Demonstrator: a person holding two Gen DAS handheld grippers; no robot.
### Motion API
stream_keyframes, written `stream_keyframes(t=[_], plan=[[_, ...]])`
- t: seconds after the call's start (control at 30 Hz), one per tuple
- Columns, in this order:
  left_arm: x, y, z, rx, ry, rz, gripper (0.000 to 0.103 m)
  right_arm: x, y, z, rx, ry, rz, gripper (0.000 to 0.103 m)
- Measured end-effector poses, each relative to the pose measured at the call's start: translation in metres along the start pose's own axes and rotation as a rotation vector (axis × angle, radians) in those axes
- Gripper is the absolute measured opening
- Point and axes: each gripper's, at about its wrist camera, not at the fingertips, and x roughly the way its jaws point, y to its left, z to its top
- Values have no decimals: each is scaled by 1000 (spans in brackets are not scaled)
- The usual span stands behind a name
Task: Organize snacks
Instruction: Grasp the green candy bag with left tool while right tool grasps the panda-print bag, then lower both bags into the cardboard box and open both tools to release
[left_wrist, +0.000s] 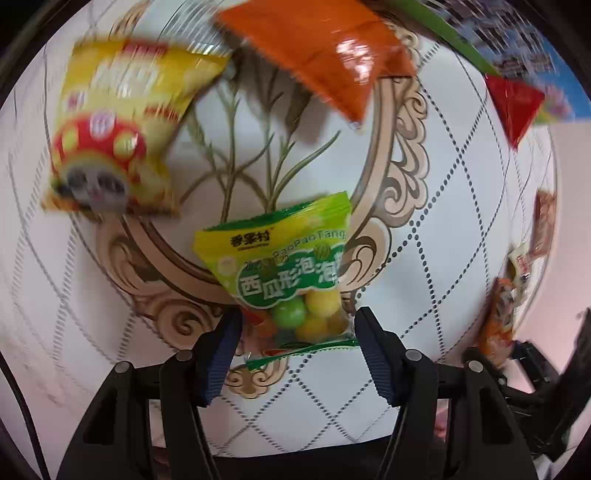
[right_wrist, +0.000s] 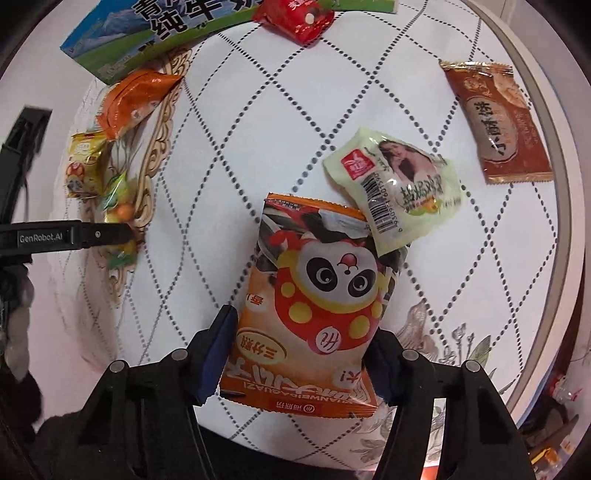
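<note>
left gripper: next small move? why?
Probably close the left gripper on the gumball bag. The bag's lower end already sits between the open fingers, gaps showing on both sides, so nothing grips it yet. The frame is blurred, so contact with the pads is unclear.

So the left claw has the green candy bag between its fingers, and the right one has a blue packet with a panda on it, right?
Nearly. The packet between the right gripper's fingers is orange, not blue, as the right wrist view shows. The panda is right, and the left gripper does have the green candy bag between its fingers.
</note>
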Motion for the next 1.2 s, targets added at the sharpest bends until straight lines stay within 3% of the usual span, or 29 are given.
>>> stream_keyframes(t=[0.17,0.27,0.4,0.47,0.53,0.67,0.9,0.93,0.97,1.03,1.2], plan=[[10,8,-2,-13,11,-13,61,14,3,7,21,11,-13,73],[-3,13,8,0,-20,20,61,15,3,12,25,0,-32,69],[-28,1,-6,27,-89,43,61,9,24,11,-86,-17,-29,68],[-38,-1,-13,34,-100,50,61,13,36,7,-151,27,-21,69],[-45,0,-15,27,-114,42,61,15,35,7,-132,32,-19,77],[-54,5,-11,7,-106,-16,61,15,22,14,-35,20,22,78],[-33,5,23,-23,-105,45,61,17,20,26,-3,18,2,78],[-30,7,25,-36,-116,52,53,19,23,27,-22,15,-21,77],[-28,7,25,-39,-130,67,49,21,28,27,-54,6,-58,66],[-29,5,23,-22,-155,82,48,23,36,26,-103,-18,-117,62],[-52,-3,8,-5,-185,57,46,9,30,23,-78,-48,-71,59]])
